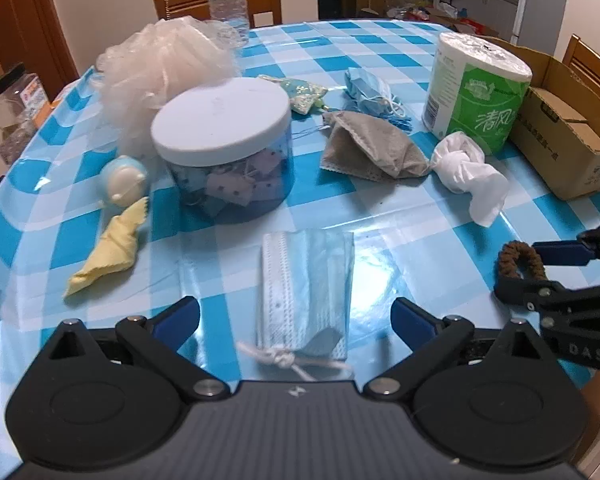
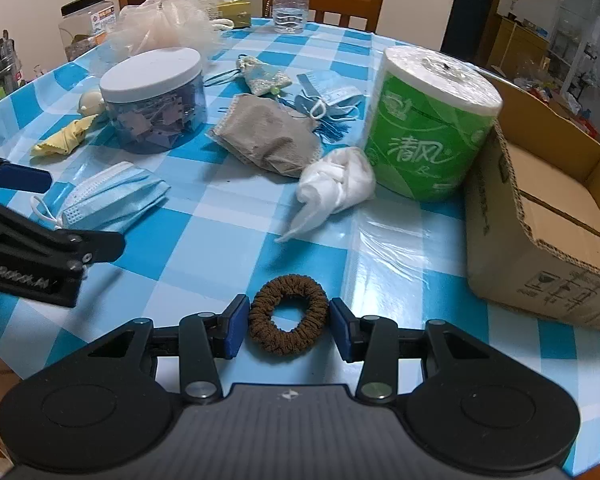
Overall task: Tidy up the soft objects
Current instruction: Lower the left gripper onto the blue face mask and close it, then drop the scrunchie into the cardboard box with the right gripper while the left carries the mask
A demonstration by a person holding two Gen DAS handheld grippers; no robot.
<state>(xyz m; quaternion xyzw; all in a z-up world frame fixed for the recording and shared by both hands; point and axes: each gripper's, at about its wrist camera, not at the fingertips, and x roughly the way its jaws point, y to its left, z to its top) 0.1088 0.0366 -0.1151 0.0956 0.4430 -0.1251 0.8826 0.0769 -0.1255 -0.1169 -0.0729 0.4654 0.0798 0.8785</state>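
Right wrist view: a brown hair tie [image 2: 287,313] is clenched between the pads of the right gripper [image 2: 288,326], low over the checked tablecloth [image 2: 236,240]. A folded blue mask [image 1: 305,296] is seen lying between the spread fingers of the left gripper [image 1: 296,320], untouched.

Scrunchie [image 2: 288,313] before knotted cloth [image 2: 334,188], box [image 2: 540,232] right, jar [image 2: 154,96] far left

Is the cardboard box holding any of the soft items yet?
No, the cardboard box shows only its bare bottom flaps inside.
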